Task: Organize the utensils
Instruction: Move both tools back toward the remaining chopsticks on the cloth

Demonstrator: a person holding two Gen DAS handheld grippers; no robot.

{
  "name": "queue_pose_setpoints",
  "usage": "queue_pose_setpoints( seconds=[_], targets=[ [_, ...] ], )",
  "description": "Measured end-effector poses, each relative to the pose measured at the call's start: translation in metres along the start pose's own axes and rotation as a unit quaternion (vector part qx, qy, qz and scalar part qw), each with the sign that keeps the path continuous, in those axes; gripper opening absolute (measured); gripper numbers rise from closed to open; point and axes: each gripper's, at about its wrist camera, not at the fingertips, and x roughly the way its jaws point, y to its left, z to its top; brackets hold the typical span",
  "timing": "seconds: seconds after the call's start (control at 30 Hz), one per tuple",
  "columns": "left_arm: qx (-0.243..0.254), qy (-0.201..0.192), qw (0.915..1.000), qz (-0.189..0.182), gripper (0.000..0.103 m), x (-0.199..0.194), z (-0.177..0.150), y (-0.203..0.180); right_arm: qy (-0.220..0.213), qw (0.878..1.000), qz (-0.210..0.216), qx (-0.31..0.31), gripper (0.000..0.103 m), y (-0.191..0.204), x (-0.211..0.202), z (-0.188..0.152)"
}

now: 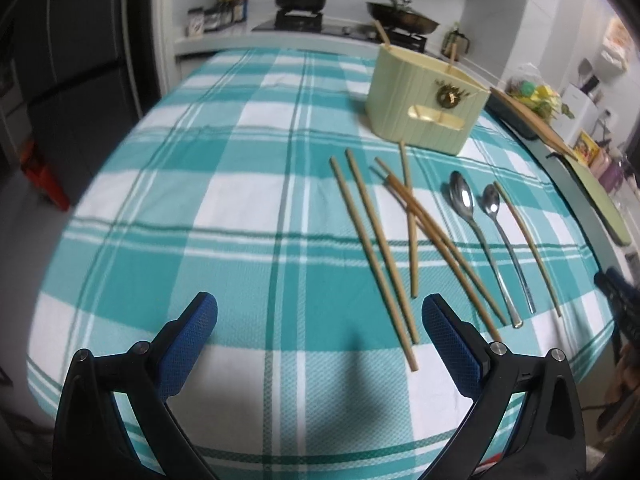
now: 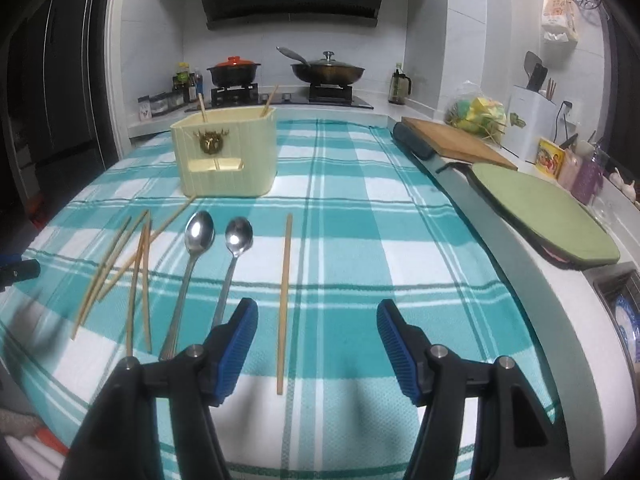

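A cream utensil holder stands on the checked cloth with two chopsticks in it. Several wooden chopsticks lie loose in front of it, some crossed. Two metal spoons lie side by side to their right, and a single chopstick lies beyond them. My left gripper is open and empty, low over the cloth left of the chopsticks. My right gripper is open and empty, with the single chopstick's near end between its fingers.
The teal and white checked cloth covers the table. A wooden cutting board and a green mat lie on the counter at the right. A stove with a red-lidded pot and a wok is behind.
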Motion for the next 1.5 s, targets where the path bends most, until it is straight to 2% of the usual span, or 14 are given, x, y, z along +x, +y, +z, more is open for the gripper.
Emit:
queue_pose_setpoints(
  seconds=[0.13,0.4,0.83,1.13,1.33,1.5],
  targets=[
    [-0.017,0.009,0.9998,0.005,0.102,0.007,-0.007,0.003,0.018,0.999,0.01,0.033,0.063,-0.006,0.008,-0.013],
    [0.021,0.002,0.9982,0.056,0.102,0.008,-0.003,-0.012,0.014,0.999,0.016,0.034,0.063,0.001,0.016,-0.014],
    [0.054,-0.007,0.9945,0.09,0.102,0.012,-0.002,-0.021,0.023,0.999,0.02,0.036,0.063,0.001,0.021,-0.018],
    [0.051,-0.001,0.994,0.096,0.102,0.018,-0.001,-0.017,0.029,0.999,0.024,0.026,0.063,0.008,0.026,-0.017],
    [0.021,0.016,0.997,0.073,0.102,0.027,-0.001,-0.006,0.03,0.999,0.02,0.027,0.063,0.007,0.03,-0.014],
    [0.01,0.025,0.997,0.073,0.102,0.034,0.002,-0.004,0.03,0.999,0.017,0.03,0.063,0.003,0.033,-0.012]
  ],
)
